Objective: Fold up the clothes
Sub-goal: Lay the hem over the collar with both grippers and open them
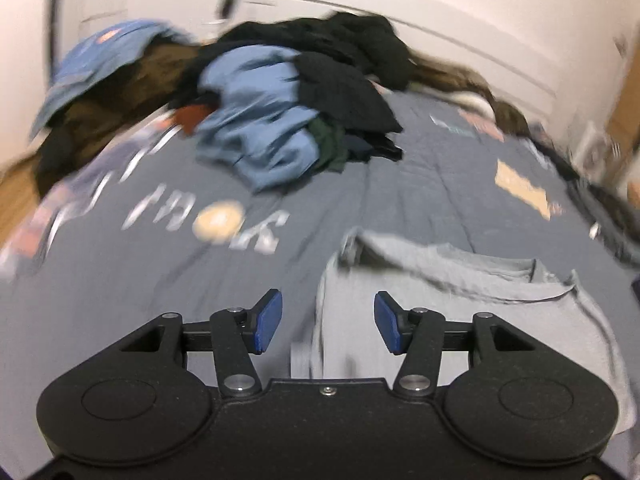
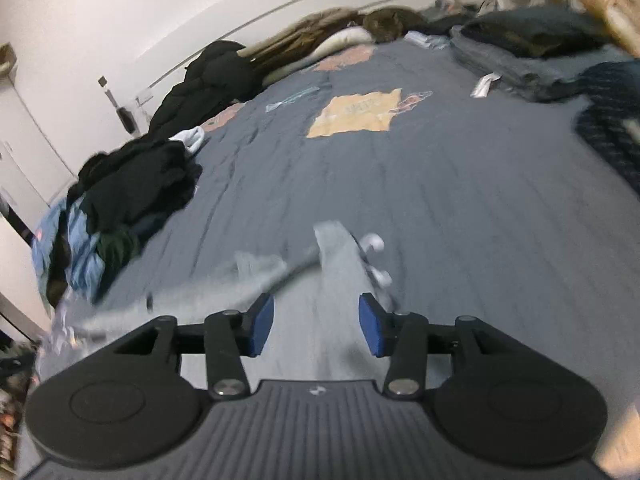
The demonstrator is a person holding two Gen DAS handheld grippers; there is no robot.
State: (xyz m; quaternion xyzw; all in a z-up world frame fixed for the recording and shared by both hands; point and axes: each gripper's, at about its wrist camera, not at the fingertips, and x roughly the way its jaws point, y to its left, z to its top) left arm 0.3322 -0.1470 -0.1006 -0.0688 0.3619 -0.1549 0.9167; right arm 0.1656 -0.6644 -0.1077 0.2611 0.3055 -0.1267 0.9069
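Observation:
A light grey garment lies flat on the grey-blue bedspread, partly folded. My left gripper is open and empty, hovering over the garment's left edge. In the right wrist view the same grey garment lies just ahead, with white drawstrings at its far end. My right gripper is open and empty above it. Both views are motion-blurred.
A heap of unfolded clothes, blue, black, brown and green, sits at the far left of the bed; it also shows in the right wrist view. Folded dark clothes are stacked at the far right. White wall behind.

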